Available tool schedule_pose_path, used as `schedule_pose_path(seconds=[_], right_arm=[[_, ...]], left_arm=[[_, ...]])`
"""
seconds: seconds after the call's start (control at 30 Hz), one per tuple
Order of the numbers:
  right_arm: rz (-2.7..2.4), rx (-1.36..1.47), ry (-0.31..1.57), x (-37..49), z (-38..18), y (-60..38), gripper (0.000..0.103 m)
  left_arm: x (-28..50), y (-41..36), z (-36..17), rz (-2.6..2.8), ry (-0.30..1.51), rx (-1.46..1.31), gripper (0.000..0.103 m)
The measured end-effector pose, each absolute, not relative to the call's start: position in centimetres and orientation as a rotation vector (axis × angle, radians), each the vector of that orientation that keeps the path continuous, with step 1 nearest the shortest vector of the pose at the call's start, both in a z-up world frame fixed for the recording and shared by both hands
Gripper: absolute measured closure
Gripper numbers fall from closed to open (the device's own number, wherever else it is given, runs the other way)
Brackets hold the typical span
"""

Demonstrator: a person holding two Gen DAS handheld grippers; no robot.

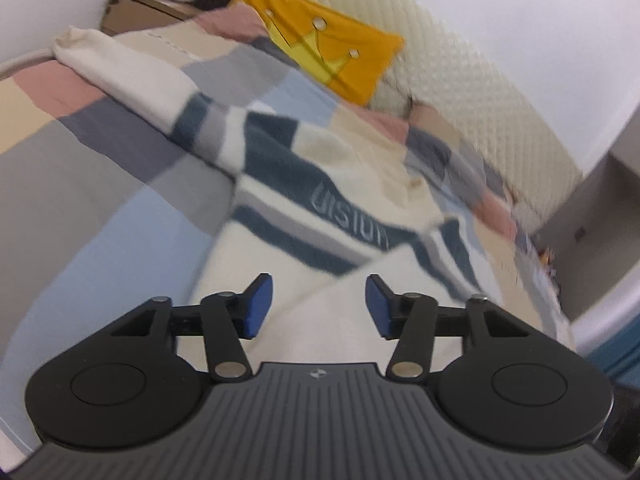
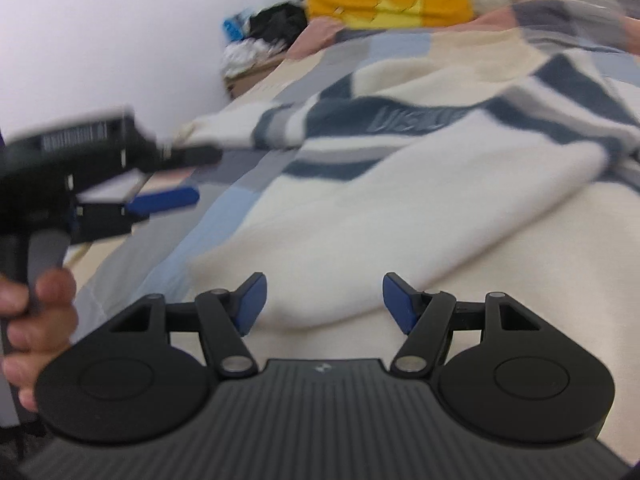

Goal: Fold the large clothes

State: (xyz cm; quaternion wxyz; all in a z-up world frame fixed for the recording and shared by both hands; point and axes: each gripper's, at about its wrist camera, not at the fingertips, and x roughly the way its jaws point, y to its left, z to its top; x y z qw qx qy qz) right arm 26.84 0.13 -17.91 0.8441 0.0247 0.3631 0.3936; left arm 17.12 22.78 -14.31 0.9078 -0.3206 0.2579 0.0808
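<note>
Both the left gripper [image 1: 318, 306] and right gripper [image 2: 322, 304] hang released; the sweater [image 1: 304, 216] looks thick, floppy, so I'd pinch its hem at 6 o'clock.

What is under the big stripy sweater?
The sweater lies spread on a patchwork bed cover of pink, grey, blue and cream squares. The cover shows all around it. Whatever is directly beneath the sweater is hidden.
</note>
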Motion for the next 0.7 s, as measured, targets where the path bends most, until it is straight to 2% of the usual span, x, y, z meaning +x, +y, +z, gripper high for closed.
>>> schedule_pose_path(seconds=[0.33,0.47,0.7], right_arm=[[0.657,0.229,0.750,32.5,-19.1,-3.3,0.035],[0.645,0.245,0.721,34.3,-19.8,-3.4,0.045],[0.695,0.229,0.581,33.6,-18.3,-3.5,0.047]], left_arm=[[19.1,17.7,-15.9,0.125,0.655,-0.533,0.059],[20.0,16.5,-17.2,0.143,0.723,-0.477,0.066],[20.0,17.6,-19.5,0.180,0.801,-0.551,0.069]])
